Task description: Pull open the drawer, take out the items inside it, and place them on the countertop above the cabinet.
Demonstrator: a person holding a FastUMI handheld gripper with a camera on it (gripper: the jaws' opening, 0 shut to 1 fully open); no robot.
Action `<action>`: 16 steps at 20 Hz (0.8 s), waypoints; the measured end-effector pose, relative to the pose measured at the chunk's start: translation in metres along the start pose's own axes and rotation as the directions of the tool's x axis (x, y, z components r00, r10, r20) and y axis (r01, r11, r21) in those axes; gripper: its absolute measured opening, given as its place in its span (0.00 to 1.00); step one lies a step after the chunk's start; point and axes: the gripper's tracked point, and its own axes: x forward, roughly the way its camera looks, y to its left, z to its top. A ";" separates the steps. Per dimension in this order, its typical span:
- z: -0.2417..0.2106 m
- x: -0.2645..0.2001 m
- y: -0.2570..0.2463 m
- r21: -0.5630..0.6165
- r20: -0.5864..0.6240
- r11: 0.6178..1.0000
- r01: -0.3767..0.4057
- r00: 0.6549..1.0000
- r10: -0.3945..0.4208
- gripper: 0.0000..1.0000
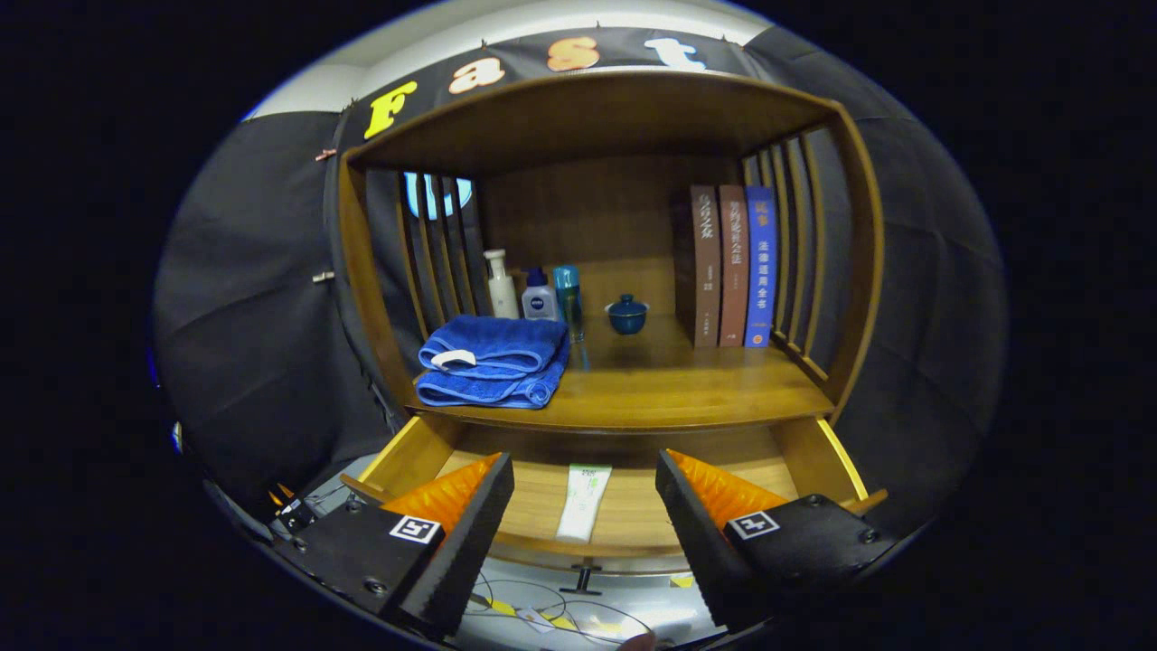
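The wooden drawer (411,452) under the cabinet's countertop stands pulled open toward me. A white tube (583,502) lies lengthwise on the drawer floor, just ahead of my fingers and between their lines. My gripper (585,470) hovers above the drawer's front edge, open wide, with nothing between the fingers. The countertop (669,389) above the drawer is a wooden shelf surface with bare room in its middle and front right.
On the countertop lie a folded blue towel (493,362) at the left, three bottles (538,294) behind it, a small blue lidded cup (626,314) at the back and three upright books (732,267) at the right. Slatted side walls (800,262) and a wooden roof enclose the shelf.
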 end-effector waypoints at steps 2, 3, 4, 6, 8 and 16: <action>-0.007 0.026 -0.002 -0.019 -0.126 1.000 -0.009 0.992 0.007 0.99; -0.014 0.043 -0.004 -0.024 -0.191 1.000 -0.007 0.982 0.003 0.99; -0.023 0.055 -0.006 -0.029 -0.257 1.000 -0.008 0.966 0.000 0.99; -0.043 0.078 -0.010 -0.042 -0.360 0.999 0.005 0.933 -0.020 1.00; -0.066 0.099 -0.019 -0.073 -0.440 0.997 0.030 0.896 -0.059 1.00; -0.122 0.136 -0.015 -0.099 -0.609 0.994 0.044 0.788 -0.095 1.00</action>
